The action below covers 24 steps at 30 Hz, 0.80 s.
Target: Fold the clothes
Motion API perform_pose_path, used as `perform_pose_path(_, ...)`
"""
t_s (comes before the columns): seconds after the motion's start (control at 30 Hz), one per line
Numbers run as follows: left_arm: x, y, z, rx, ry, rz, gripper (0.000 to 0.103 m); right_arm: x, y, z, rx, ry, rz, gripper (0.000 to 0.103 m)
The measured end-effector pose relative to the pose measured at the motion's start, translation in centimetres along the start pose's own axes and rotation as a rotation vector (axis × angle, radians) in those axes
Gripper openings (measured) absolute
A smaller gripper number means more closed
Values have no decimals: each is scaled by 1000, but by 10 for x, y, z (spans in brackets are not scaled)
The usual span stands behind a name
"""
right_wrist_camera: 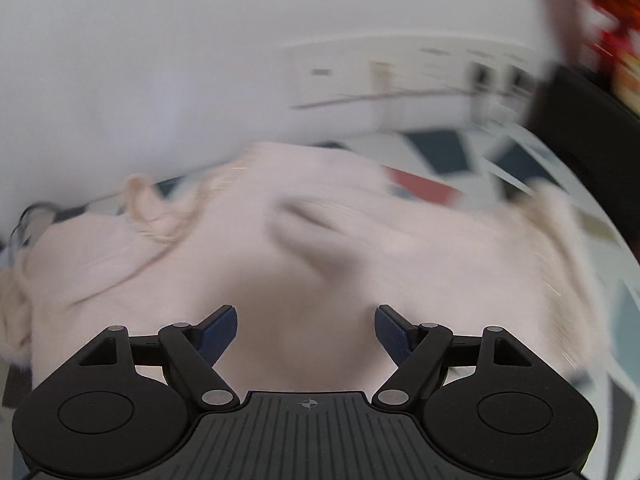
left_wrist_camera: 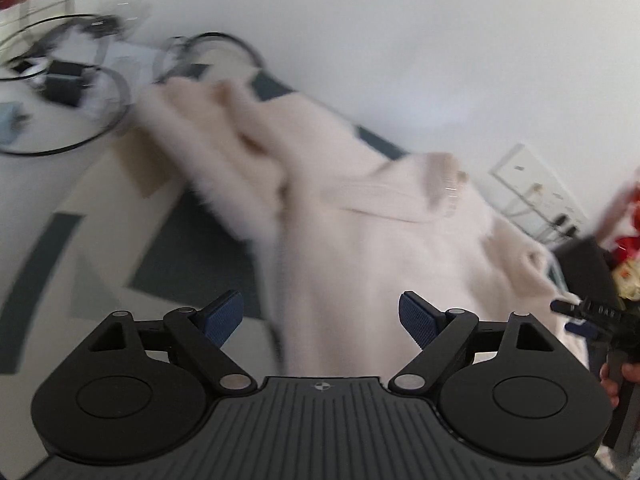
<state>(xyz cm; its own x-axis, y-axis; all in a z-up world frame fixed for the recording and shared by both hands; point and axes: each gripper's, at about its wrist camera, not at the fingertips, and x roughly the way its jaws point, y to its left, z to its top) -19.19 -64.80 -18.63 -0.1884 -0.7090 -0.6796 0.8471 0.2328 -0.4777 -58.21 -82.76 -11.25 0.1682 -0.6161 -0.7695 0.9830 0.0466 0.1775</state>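
A cream fuzzy sweater (left_wrist_camera: 360, 240) lies spread on a table covered with a teal-and-white patterned cloth (left_wrist_camera: 180, 248); its sleeves reach toward the far left. My left gripper (left_wrist_camera: 320, 304) hovers over the sweater's near part, open, with only cloth beneath the blue pads. In the right wrist view the same sweater (right_wrist_camera: 320, 248) is blurred and fills the middle. My right gripper (right_wrist_camera: 306, 316) is open above it, nothing pinched. The right gripper (left_wrist_camera: 572, 316) also shows at the left wrist view's right edge, held by a hand (left_wrist_camera: 618, 376).
Black cables and a small black box (left_wrist_camera: 64, 80) lie at the table's far left. A white wall runs behind, with a socket panel (right_wrist_camera: 400, 76). A black object (right_wrist_camera: 580, 128) and red-orange items (left_wrist_camera: 624, 240) stand at the right.
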Motion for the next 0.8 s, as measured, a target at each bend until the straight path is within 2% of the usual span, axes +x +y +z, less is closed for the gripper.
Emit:
perform_pose_path(0.1,20,-17,-7,21,30,-63,87,-33,-30,-16,72,-20,-50,73)
perform_pose_path(0.27,41,-52,-29,29,99,-133,87,-80,-64,-59,49,-93,-219,72)
perform_pose_path(0.33,46,-63,-39,22,124,-147,87,-88,-87,-73,87,-107,-238,65)
perform_pose_path(0.4,50,-73,-49,10,148,-155,87,-91,-111,-82,136,-127,-240,63)
perform_pose_path(0.47,55,-85,-61,12,159,-113,87,-88,-132,-85,186,-147,-239,63)
perform_pose_path(0.6,66,-109,-85,30,166,18,87,-51,-177,-78,277,-151,-210,63)
perform_pose_path(0.67,67,-122,-92,21,164,69,87,-24,-191,-70,295,-126,-182,63)
perform_pose_path(0.77,68,-138,-99,3,159,157,87,5,-192,-62,178,-115,-137,55)
perform_pose_path(0.8,68,-143,-102,0,154,190,87,14,-192,-60,134,-106,-96,51)
